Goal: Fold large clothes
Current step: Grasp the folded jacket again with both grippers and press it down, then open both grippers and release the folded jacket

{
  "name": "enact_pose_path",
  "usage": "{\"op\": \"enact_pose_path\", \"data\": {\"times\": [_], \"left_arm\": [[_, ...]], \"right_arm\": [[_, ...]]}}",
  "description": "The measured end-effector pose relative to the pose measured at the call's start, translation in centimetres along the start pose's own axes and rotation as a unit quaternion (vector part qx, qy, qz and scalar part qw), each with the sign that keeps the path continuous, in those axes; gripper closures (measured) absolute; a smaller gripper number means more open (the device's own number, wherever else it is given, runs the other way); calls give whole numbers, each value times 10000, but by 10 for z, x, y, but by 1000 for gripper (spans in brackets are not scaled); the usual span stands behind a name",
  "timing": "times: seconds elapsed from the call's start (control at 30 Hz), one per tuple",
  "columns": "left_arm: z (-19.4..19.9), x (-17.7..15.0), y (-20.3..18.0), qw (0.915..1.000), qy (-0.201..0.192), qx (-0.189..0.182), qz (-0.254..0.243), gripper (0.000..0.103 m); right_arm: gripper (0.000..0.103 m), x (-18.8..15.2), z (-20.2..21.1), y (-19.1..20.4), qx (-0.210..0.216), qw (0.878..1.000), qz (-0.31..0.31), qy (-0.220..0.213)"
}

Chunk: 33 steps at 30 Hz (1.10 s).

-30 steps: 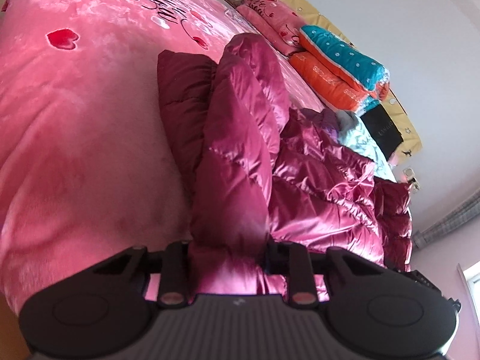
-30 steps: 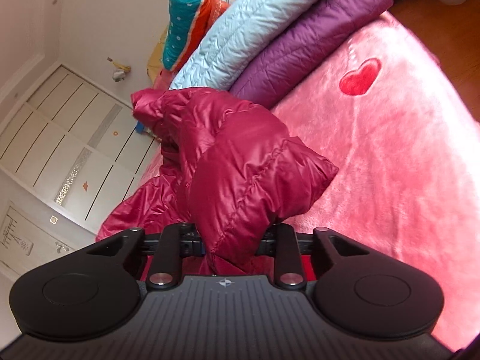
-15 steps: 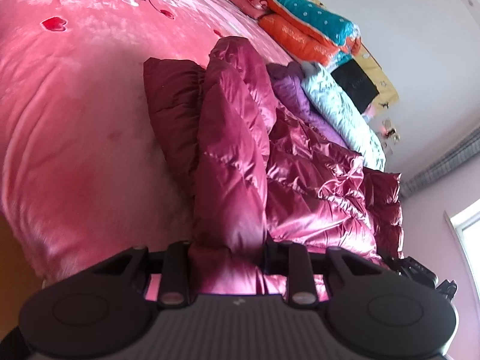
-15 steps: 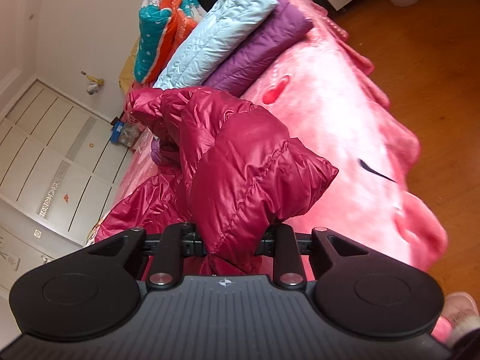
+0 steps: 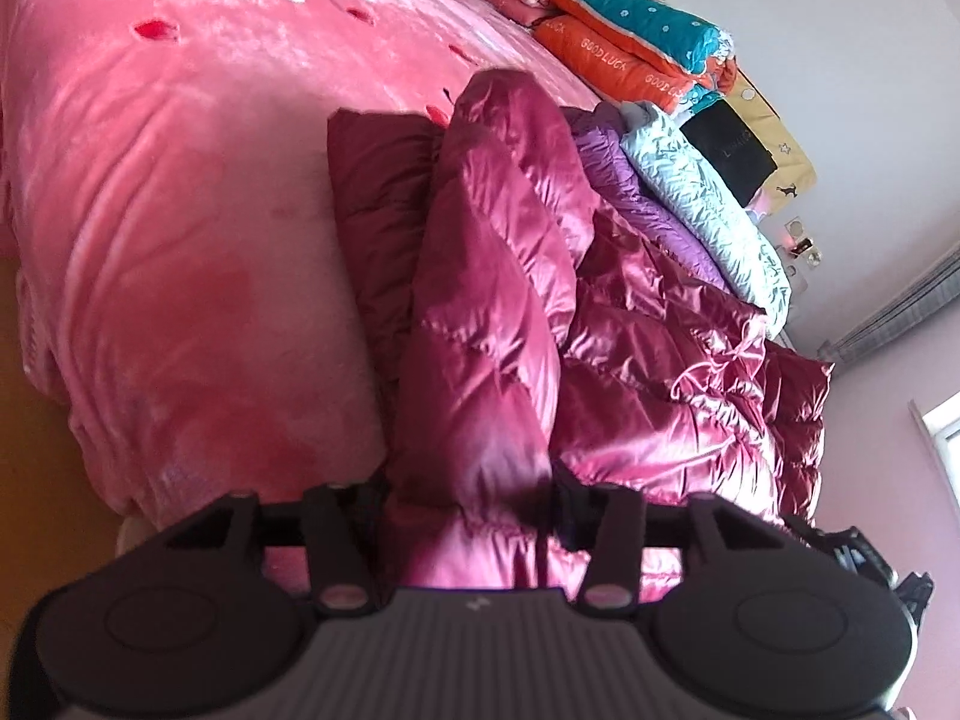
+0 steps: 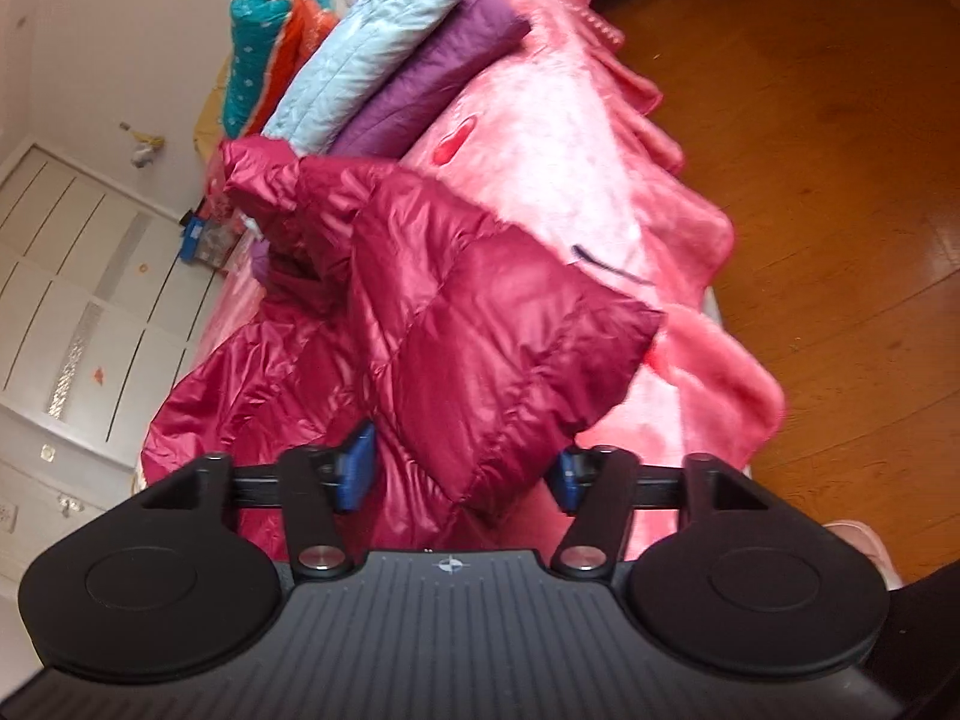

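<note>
Wooden floor (image 6: 840,180) now shows beside pink bed (image 5: 180,240).

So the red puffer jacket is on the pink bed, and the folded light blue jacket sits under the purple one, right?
Not quite. The red puffer jacket is on the pink bed, but the right wrist view shows the light blue jacket lying on top of the purple one, not under it.

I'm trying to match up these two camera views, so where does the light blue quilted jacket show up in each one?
Left wrist view: the light blue jacket lies at upper right, beyond the red jacket.
Right wrist view: the light blue jacket sits at top centre-left, above the red jacket.
Shared landmark: the purple jacket directly alongside it.
</note>
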<state>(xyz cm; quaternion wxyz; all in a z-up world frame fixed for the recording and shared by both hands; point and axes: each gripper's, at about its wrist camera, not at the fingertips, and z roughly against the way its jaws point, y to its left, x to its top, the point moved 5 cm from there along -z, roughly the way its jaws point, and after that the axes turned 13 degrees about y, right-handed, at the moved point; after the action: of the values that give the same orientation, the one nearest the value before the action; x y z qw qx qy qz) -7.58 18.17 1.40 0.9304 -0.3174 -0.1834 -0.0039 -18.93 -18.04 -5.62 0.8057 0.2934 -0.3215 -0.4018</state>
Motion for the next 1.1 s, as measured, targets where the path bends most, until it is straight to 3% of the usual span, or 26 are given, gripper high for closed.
{"op": "enact_pose_path", "data": {"times": [0.13,0.3,0.43,0.63,0.8,0.93,1.1], "left_arm": [[27,-7,3,9997,-223,21,-11,35],[73,-9,-7,9951,-688,521,-481,25],[86,3,-29,9870,-1011,790,-968,25],[57,30,-59,9762,-1046,1217,-1456,25],[26,56,-67,9629,-1099,1701,-1785,25],[6,71,-68,9539,-1008,1971,-2026,25],[-22,86,-68,9363,-794,2468,-2371,24]], "right_arm": [[5,-5,17,-4,-73,9999,33,-136],[4,-11,36,3,-326,9975,450,-439],[2,-9,51,13,-475,9903,939,-910],[0,9,34,53,-895,9647,2078,-1348],[0,34,1,75,-1343,9417,2729,-1435],[0,54,-29,86,-1486,9342,2933,-1388],[0,80,-55,87,-1385,9397,2843,-1306]]}}
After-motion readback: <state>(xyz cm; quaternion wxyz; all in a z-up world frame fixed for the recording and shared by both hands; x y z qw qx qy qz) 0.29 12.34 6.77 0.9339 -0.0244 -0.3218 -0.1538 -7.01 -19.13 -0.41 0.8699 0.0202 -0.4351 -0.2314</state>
